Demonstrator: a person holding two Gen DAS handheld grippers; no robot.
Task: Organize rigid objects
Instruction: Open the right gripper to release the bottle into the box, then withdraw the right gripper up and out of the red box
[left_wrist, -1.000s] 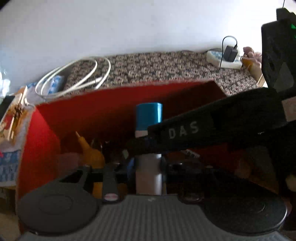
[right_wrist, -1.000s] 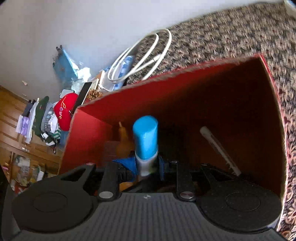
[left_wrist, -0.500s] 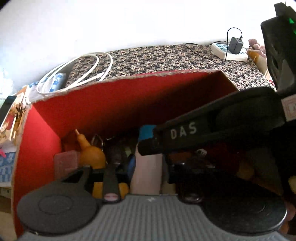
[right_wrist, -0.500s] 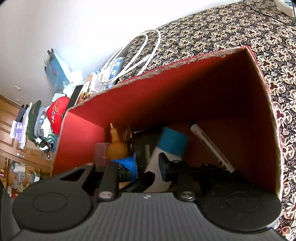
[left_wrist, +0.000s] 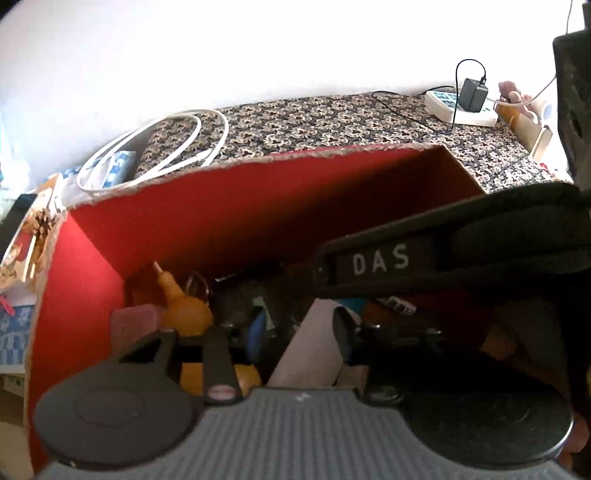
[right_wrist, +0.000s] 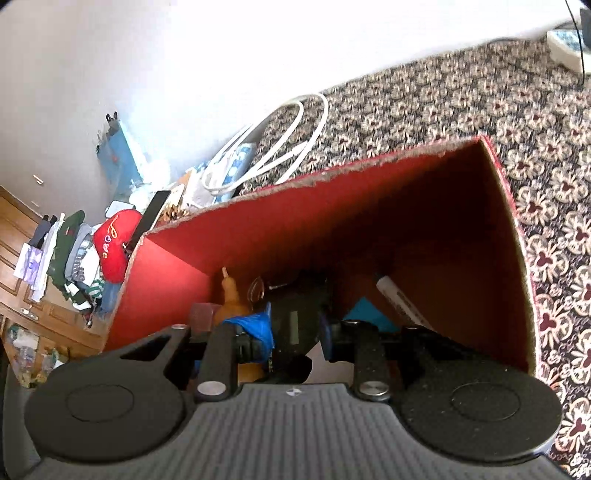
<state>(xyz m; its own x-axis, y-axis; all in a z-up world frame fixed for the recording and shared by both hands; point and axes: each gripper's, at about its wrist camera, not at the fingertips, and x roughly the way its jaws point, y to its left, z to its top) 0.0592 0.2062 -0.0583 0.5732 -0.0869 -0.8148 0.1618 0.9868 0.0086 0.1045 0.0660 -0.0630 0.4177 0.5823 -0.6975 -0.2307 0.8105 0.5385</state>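
Underneath, floral patterned cloth (right_wrist: 461, 107) carries the red box (right_wrist: 369, 206) (white cable (right_wrist: 295, 136) beside).

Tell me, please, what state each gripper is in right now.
Left gripper: jaws opening, with the tilted white bottle between them, not clamped.
Right gripper: open, gripping nothing.

The bottle (left_wrist: 314, 347), upright before, now lies tilted in the box (left_wrist: 258, 206), cap toward two o'clock. The left gripper's (left_wrist: 280, 332) jaws are opening around it.
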